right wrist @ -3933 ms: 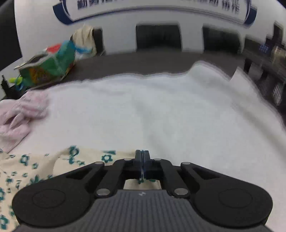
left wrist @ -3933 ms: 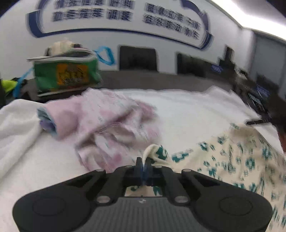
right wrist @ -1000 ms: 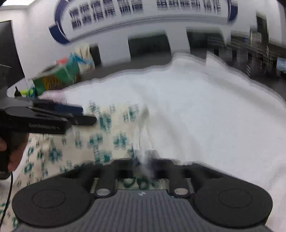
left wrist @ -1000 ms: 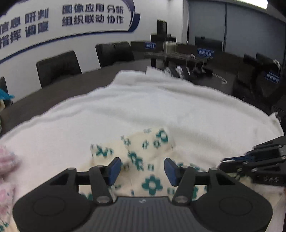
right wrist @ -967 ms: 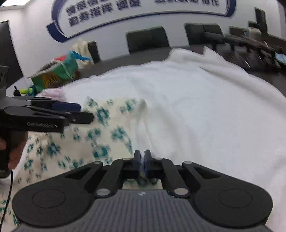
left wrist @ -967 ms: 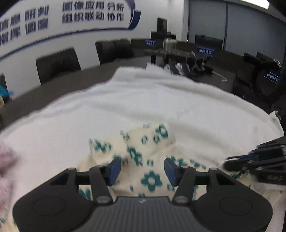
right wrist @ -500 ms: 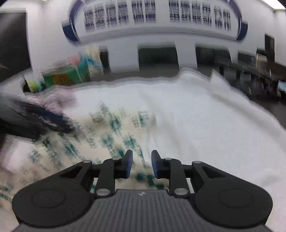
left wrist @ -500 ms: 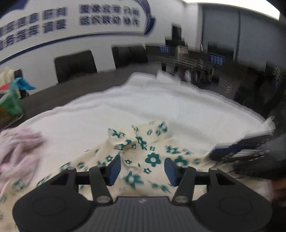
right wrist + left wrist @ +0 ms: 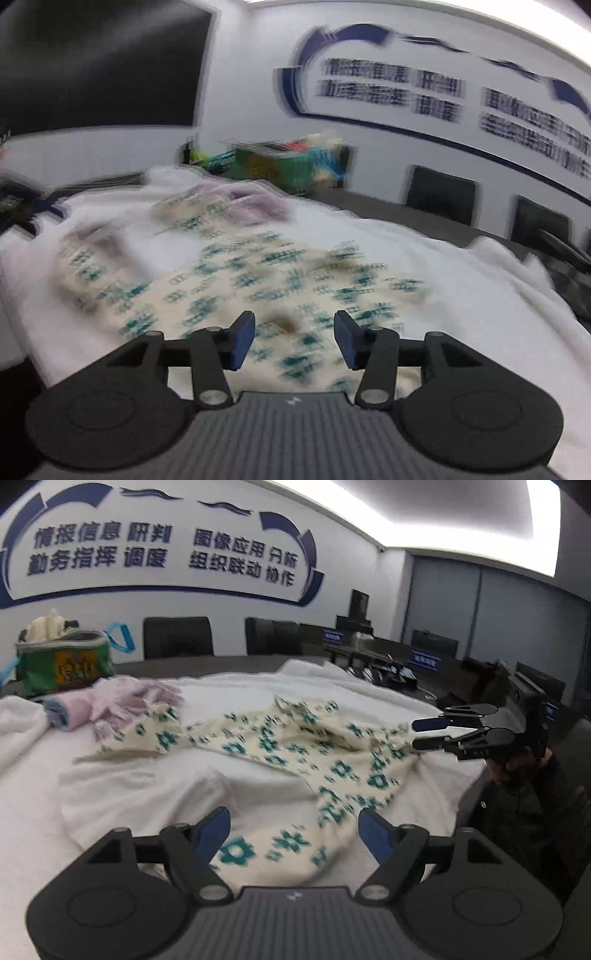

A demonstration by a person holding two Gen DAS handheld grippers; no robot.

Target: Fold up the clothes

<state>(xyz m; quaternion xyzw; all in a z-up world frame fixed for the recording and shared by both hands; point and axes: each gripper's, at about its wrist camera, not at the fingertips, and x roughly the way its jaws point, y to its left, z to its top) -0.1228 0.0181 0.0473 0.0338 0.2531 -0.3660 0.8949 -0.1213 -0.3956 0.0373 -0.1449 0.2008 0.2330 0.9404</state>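
Both grippers have let go since a second ago and pulled back from the cloth.

Left to right on the white towel-covered table (image 9: 147, 775): one crumpled pink garment (image 9: 122, 701), then one cream garment with teal flowers (image 9: 295, 746), spread flat, its long axis running left to right. The left gripper (image 9: 294, 829) hangs empty, jaws wide, over its near hem; the right gripper (image 9: 294, 339), likewise agape, hovers at its right edge. Each is equally near.
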